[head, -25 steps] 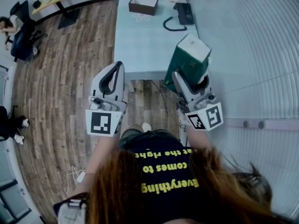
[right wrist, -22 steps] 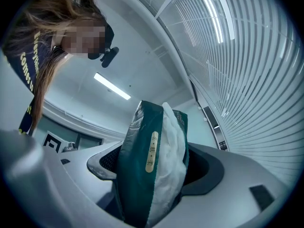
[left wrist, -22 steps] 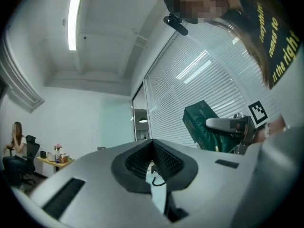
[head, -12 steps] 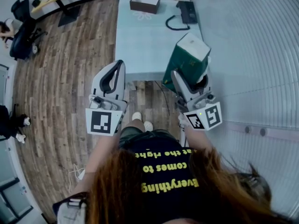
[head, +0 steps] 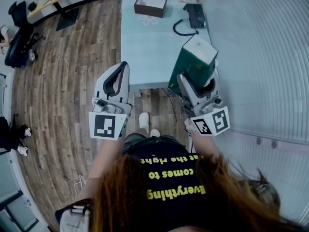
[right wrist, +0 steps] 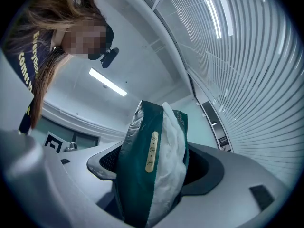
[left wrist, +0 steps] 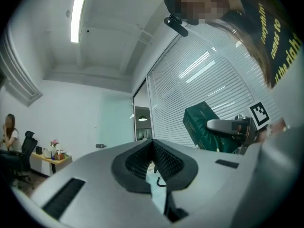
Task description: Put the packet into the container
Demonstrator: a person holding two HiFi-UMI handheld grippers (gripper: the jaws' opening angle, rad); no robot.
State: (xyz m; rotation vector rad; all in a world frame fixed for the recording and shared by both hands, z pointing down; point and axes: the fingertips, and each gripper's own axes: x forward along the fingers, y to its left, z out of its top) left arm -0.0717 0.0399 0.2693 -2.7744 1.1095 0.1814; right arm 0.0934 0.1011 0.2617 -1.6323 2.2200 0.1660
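A dark green packet (head: 193, 64) with a white top is held upright in my right gripper (head: 189, 81), which is shut on its lower part. In the right gripper view the packet (right wrist: 142, 170) fills the space between the jaws of that gripper (right wrist: 152, 175). My left gripper (head: 121, 67) is level with it on the left, shut with nothing in it; its black pads (left wrist: 166, 163) meet. The packet (left wrist: 204, 127) also shows in the left gripper view. A brown open container (head: 150, 5) stands at the far end of the pale blue table (head: 149, 47), well ahead of both grippers.
A black desk phone (head: 195, 14) with a coiled cord lies at the table's far right. White blinds (head: 260, 57) run along the right side. Wooden floor (head: 63, 81) spreads to the left, with office chairs (head: 21, 33) and a small desk beyond.
The table and container have slid slightly nearer and to the right in view, and the person's feet have shifted. Both grippers keep the same pose and the packet stays gripped.
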